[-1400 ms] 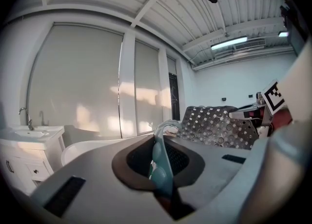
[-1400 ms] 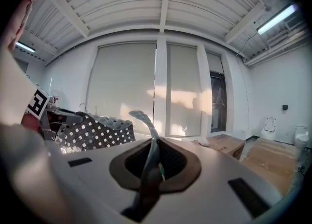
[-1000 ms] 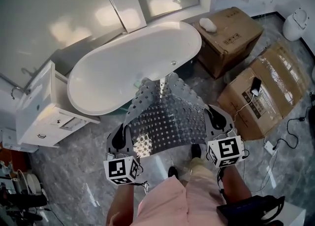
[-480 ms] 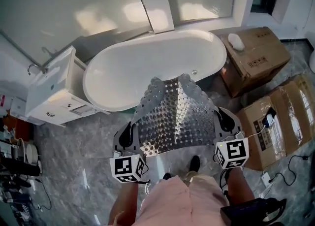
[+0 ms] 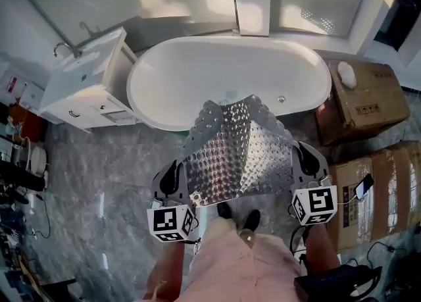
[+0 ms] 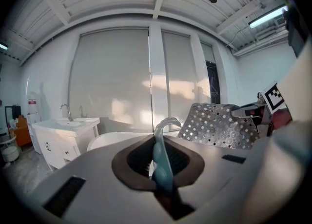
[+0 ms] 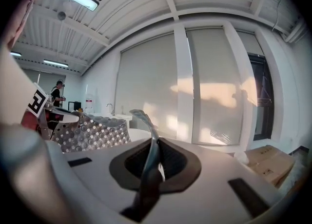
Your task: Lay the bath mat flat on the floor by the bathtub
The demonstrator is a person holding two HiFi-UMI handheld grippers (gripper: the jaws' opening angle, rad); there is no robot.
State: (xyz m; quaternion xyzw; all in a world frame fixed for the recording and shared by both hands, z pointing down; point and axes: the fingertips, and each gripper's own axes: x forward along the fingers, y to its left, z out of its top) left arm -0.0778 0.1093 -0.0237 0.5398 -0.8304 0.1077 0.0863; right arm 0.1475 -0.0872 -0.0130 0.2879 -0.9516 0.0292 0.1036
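Observation:
A translucent grey bath mat (image 5: 238, 149) studded with holes and suction cups hangs in the air between my two grippers, above the grey marble floor (image 5: 99, 189) and in front of the white oval bathtub (image 5: 227, 77). My left gripper (image 5: 176, 179) is shut on the mat's near left corner, whose edge (image 6: 162, 154) stands pinched between the jaws. My right gripper (image 5: 304, 162) is shut on the near right corner, seen as an edge (image 7: 150, 162) clamped in its jaws. The mat's far end curls and droops over the tub's near rim. The mat (image 6: 219, 125) also shows in the left gripper view, and the mat (image 7: 92, 132) in the right gripper view.
A white vanity with a sink (image 5: 89, 77) stands left of the tub. Cardboard boxes (image 5: 362, 100) crowd the right side, one with a phone (image 5: 363, 185) on it. Cables and clutter (image 5: 20, 182) lie at the far left. The person's feet (image 5: 238, 216) stand under the mat.
The view has swung so that the tub sits more squarely ahead and the boxes slide right. The mat is still held in both grippers, its far end now closer to the tub's near rim.

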